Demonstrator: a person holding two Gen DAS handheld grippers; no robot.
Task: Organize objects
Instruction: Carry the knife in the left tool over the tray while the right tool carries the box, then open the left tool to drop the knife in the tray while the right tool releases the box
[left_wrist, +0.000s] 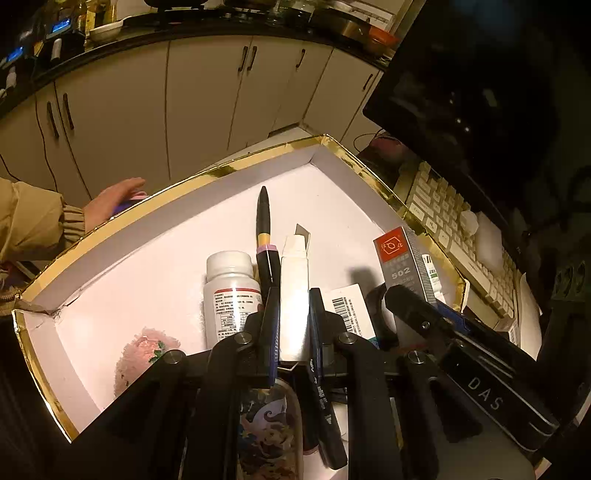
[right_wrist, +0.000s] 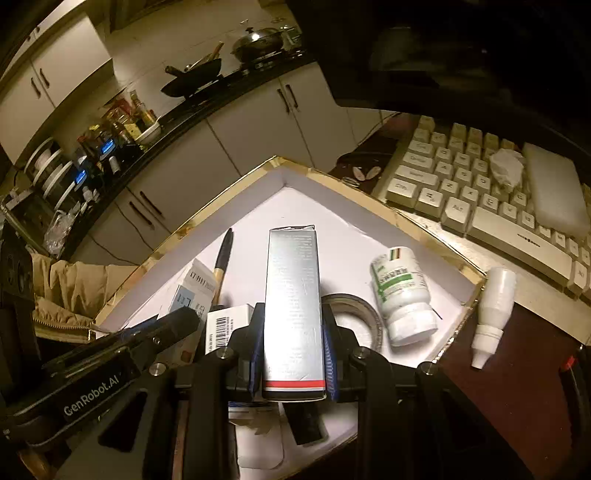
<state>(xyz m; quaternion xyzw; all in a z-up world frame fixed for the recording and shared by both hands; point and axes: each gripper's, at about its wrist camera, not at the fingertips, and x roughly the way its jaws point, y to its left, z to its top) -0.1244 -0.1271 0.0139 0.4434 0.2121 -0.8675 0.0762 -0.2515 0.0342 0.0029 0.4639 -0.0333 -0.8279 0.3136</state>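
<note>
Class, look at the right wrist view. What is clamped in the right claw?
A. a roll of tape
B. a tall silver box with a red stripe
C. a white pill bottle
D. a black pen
B: the right claw grips the silver box on both sides, over the gold-edged tray.

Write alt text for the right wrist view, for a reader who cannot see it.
The right gripper clamps a tall silver box above a gold-rimmed white tray. In the tray lie a white pill bottle, a tape roll and a black pen; a keyboard sits outside it.
</note>
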